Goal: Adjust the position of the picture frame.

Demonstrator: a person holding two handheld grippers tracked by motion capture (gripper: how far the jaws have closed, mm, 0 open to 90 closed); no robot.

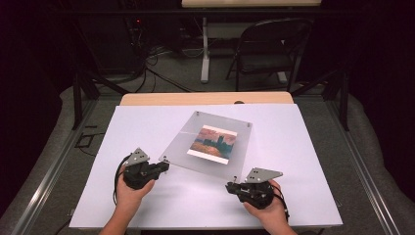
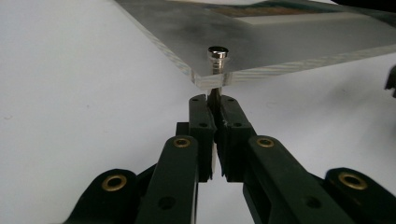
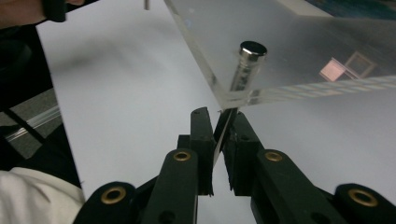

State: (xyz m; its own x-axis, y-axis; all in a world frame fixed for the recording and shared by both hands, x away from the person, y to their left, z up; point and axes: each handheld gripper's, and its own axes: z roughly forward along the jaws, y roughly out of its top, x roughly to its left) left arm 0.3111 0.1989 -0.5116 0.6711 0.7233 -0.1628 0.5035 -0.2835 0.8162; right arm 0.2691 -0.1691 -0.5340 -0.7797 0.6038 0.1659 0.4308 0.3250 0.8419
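Note:
A clear acrylic panel (image 1: pixel 188 134) holding a small landscape picture (image 1: pixel 212 142) lies slanted on the white tabletop (image 1: pixel 147 122), with a metal bolt at each corner. My left gripper (image 1: pixel 165 165) is at the panel's near left corner. In the left gripper view its jaws (image 2: pixel 214 105) are shut on the stem of that corner's bolt (image 2: pixel 217 58), just under the panel's edge (image 2: pixel 280 42). My right gripper (image 1: pixel 230 186) is at the near right corner. Its jaws (image 3: pixel 223 116) are shut on the thin stem below the bolt (image 3: pixel 247 65) through the panel (image 3: pixel 299 51).
The white sheet covers a wooden table whose far edge (image 1: pixel 205 98) shows. Beyond it stand a folding chair (image 1: pixel 271 49), a table leg (image 1: pixel 204 49) and cables on the floor. A dark floor strip (image 3: pixel 28 121) lies left of the sheet.

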